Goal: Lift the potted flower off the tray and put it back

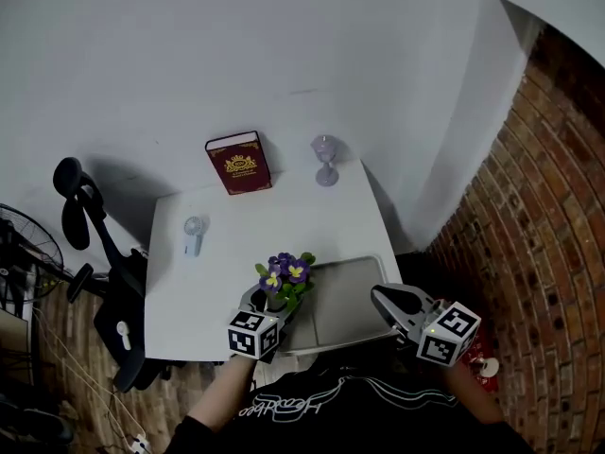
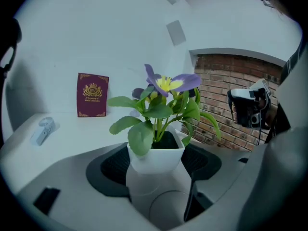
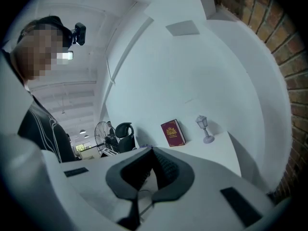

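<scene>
The potted flower (image 1: 284,274), purple blooms over green leaves in a white pot (image 2: 156,160), sits between the jaws of my left gripper (image 1: 269,301). The dark pads (image 2: 108,170) press on the pot's two sides, so the gripper is shut on it. In the head view the pot hangs at the left edge of the grey tray (image 1: 354,305); whether its base touches the tray is hidden. My right gripper (image 1: 378,296) is over the tray's right side, jaws shut with nothing between them (image 3: 151,150). It also shows in the left gripper view as the right gripper (image 2: 250,107).
A dark red book (image 1: 239,162) leans on the wall at the back of the white table (image 1: 265,216), beside a small lantern figurine (image 1: 325,159). A hand-held fan (image 1: 193,235) lies at the left. An office chair (image 1: 104,282) stands left of the table, a brick wall (image 1: 529,206) right.
</scene>
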`<state>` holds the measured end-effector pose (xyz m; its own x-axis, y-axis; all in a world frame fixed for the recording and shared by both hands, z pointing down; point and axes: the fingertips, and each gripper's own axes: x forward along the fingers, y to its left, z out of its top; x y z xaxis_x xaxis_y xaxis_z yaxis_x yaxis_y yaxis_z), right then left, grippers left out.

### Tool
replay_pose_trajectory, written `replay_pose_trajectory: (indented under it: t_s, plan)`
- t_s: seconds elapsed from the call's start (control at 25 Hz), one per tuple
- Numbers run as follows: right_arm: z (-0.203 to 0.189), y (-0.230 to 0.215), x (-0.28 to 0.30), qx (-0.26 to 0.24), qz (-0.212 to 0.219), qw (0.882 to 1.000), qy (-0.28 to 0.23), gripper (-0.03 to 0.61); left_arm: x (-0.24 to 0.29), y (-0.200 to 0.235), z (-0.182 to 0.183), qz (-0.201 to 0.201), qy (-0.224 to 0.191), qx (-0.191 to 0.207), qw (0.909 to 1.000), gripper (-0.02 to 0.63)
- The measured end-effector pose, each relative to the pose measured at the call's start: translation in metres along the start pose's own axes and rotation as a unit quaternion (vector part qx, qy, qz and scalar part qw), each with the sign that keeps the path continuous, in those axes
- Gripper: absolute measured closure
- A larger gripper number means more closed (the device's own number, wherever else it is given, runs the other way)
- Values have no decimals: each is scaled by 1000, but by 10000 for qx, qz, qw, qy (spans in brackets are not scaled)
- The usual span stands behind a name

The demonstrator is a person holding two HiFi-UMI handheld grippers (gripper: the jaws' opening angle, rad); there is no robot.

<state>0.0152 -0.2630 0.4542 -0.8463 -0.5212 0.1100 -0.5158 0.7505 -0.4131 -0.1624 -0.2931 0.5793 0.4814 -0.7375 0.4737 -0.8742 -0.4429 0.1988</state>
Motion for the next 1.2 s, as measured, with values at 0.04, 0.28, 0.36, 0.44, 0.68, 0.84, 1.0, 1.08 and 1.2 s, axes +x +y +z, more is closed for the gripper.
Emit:
replay_pose_trajectory:
  t_s: [0.04,0.28,0.36,0.44,0.68,0.84,1.0,1.08,1.2]
  plan:
    - [-1,-2,2,6,9,10000,16,575,3,3,-5,4,48,11,10000,264]
    - [-11,-7,14,68,86,9998,139,575,13,19,-32,62,311,-40,9995,264]
    - [-15,-7,15,104,112,9997,171,575,13,19,-36,67,314,-38,9995,264]
    - [-18,-6,17,144,140,9996,188,575,14,18,-38,64,302,0,9995,264]
    - [-18,-1,20,106,205,9995,233,575,15,18,-39,35,235,116,9997,262]
    - [-14,2,16,80,229,9995,193,575,17,13,-47,-113,314,184,9993,262]
    - [-16,5,11,52,219,9995,202,575,14,14,-51,-55,454,300,9985,254]
    - [-18,9,9,37,230,9995,224,575,11,15,-53,-21,449,241,9987,252]
    - [-20,18,3,-6,248,9993,277,575,1,14,-56,33,406,161,9990,252]
